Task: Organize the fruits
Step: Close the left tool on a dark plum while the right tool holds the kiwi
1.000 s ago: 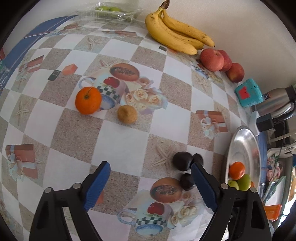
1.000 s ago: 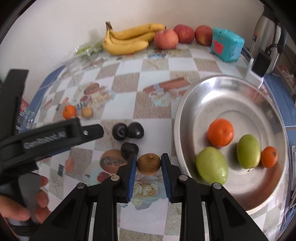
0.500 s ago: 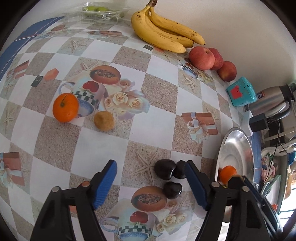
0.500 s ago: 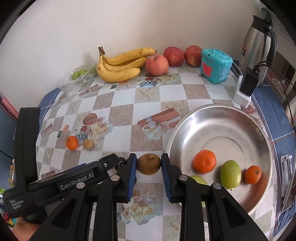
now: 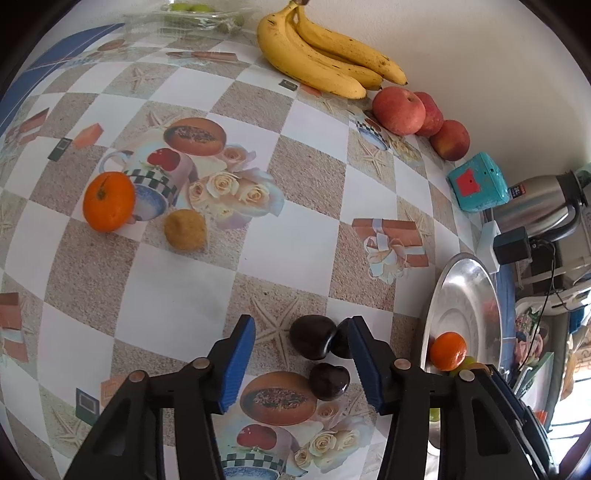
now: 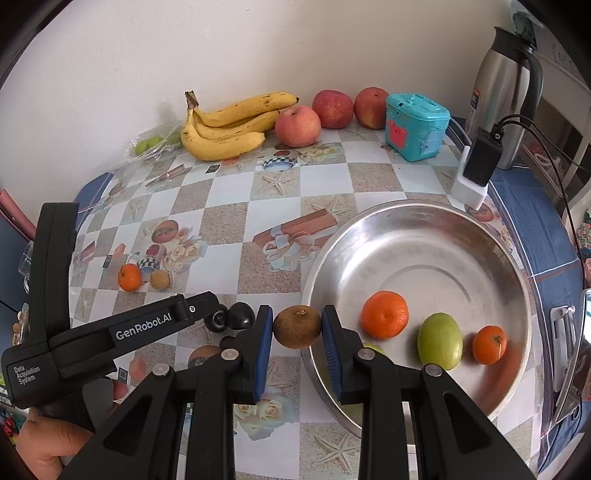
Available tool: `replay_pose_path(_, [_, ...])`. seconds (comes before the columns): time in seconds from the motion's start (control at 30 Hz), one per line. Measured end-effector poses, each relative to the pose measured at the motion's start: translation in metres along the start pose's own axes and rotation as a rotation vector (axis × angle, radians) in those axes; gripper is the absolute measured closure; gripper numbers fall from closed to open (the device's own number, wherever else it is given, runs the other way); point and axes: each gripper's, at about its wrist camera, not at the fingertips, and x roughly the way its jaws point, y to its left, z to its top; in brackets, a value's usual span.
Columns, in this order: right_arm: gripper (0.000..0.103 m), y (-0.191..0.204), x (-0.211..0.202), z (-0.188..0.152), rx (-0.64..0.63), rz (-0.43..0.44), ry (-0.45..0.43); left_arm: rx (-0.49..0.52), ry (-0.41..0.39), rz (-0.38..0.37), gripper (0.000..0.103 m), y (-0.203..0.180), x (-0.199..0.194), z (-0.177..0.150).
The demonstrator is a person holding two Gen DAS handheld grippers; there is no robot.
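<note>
While our right gripper point(image 6: 297, 326) clamps the brown fruit point(image 6: 297, 327) between its blue pads, that fruit hangs right at the near-left rim of the steel bowl point(image 6: 443, 229), off the table point(image 6: 229, 221). Inside the bowl we see a large orange point(image 6: 384, 314), a green fruit point(image 6: 440, 340) and a small orange point(image 6: 489, 344); a second green fruit is mostly hidden behind the right finger. Our left gripper point(image 5: 301, 363) is spread wide with nothing in it, low over three dark plums: a big one point(image 5: 312, 336) and another point(image 5: 341, 338) touching it and half hidden by the right pad, plus a third point(image 5: 328, 376) just nearer us. All three lie between the pads or just beside them; we can't tell if a pad touches any. Further out on the table, a loose orange point(image 5: 108, 201) sits near a tan round fruit point(image 5: 185, 230), apart from each other. Along the back wall: banana bunch point(image 5: 325, 55), three red apples point(image 5: 399, 110) in a row touching, then a teal box point(image 5: 478, 182). A plastic bag of green fruit point(image 5: 192, 14) lies at the far left corner. A steel thermos point(image 6: 504, 88) and a black charger point(image 6: 482, 160) on a white block stand behind the bowl. In the right wrist view the left gripper's body crosses the lower left, held in a hand point(image 6: 55, 435).
</note>
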Motion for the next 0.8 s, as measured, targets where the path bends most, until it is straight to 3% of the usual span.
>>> replay_pose_path(0.2, [0.075,-0.0015,-0.0019,-0.0004,0.004,0.015,-0.003,0.007,-0.002,0.008,0.052,-0.0028,0.0033,-0.0026])
replay_pose_path(0.6, [0.075,-0.0069,-0.0040,-0.0001,0.021,0.028,-0.006,-0.022,0.010,-0.037,0.070,-0.0009,0.0062,-0.0030])
replay_pose_path(0.8, [0.075,-0.0084,-0.0052,-0.0003,0.024,0.031,-0.009,-0.017,0.009,-0.029,0.072,-0.0034,0.0057,-0.0031])
